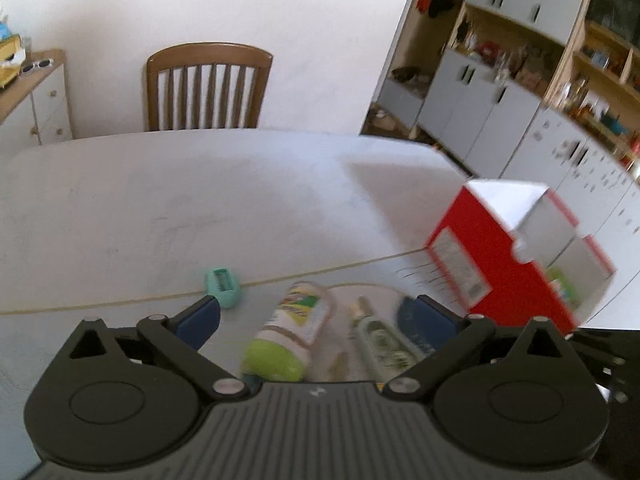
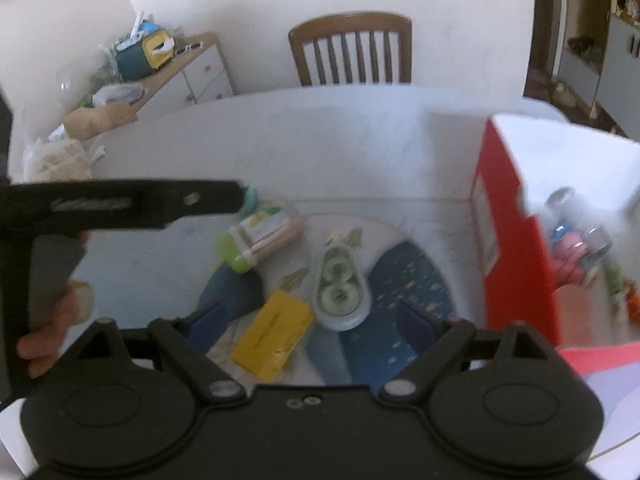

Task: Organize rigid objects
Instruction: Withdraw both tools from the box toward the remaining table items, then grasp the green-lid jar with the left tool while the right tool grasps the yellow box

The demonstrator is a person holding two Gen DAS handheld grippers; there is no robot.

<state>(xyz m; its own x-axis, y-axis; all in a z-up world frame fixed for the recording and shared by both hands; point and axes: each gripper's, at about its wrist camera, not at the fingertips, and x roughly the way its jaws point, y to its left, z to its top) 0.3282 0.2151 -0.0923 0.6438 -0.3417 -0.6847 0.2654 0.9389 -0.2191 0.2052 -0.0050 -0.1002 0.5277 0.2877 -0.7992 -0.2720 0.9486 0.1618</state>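
Observation:
My left gripper (image 1: 312,308) is open wide and empty, low over the white table (image 1: 200,200). Below its jaws a jar with a green cap (image 1: 284,332) lies on its side, and beside it a clear tape dispenser (image 1: 380,340). A small teal piece (image 1: 222,286) rests just beyond the left finger. My right gripper (image 2: 308,312) is open too, above a yellow block (image 2: 274,334) and the tape dispenser (image 2: 340,284). Neither is touched. The green-capped jar (image 2: 260,236) lies further back. An open red box (image 2: 516,248) stands at the right with several small items (image 2: 576,248) inside.
A blue patterned mat (image 2: 404,280) lies under the objects. The left tool's black frame (image 2: 120,200) and the hand (image 2: 52,320) holding it fill the left of the right wrist view. A wooden chair (image 1: 208,84) stands behind the table, with cabinets (image 1: 500,112) at the right.

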